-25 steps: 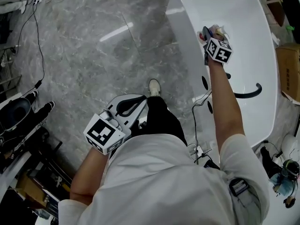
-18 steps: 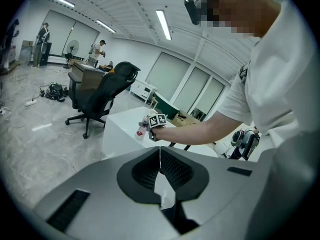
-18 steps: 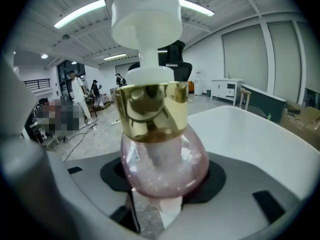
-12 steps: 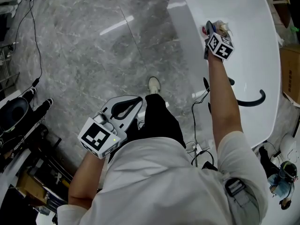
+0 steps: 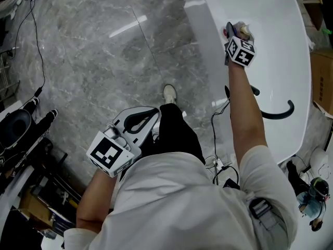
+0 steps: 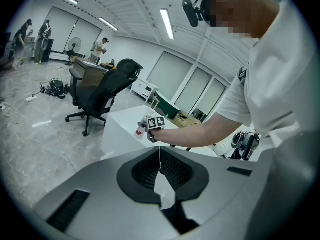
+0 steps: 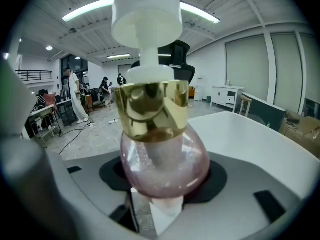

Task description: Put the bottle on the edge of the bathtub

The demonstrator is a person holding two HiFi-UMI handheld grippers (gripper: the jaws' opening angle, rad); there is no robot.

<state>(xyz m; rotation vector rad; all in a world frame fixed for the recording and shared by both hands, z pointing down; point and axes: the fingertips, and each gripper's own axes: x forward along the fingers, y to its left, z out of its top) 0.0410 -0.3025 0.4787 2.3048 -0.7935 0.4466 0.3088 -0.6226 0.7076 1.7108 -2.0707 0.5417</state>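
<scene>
A round pink bottle (image 7: 162,154) with a gold collar and a white pump top stands upright between the pads of my right gripper (image 7: 165,184). The pads touch its belly on both sides, and the jaws have just been opening a little around it. In the head view this right gripper (image 5: 234,31) hovers over the near rim of the white bathtub (image 5: 210,14), with the bottle (image 5: 243,31) peeking past its marker cube. My left gripper (image 5: 136,120) hangs low by the person's leg, jaws shut and empty; the left gripper (image 6: 160,169) looks toward the tub (image 6: 120,129).
A black curved faucet (image 5: 276,108) sits on the tub's right side. Cables (image 5: 36,46) trail over the grey marble floor, and dark equipment (image 5: 21,134) crowds the left. A cardboard box (image 5: 321,77) lies beyond the tub. A black office chair (image 6: 102,91) stands behind the tub.
My right gripper has sunk slightly toward the tub rim with the bottle in it. The left gripper has dropped a little beside the leg.
</scene>
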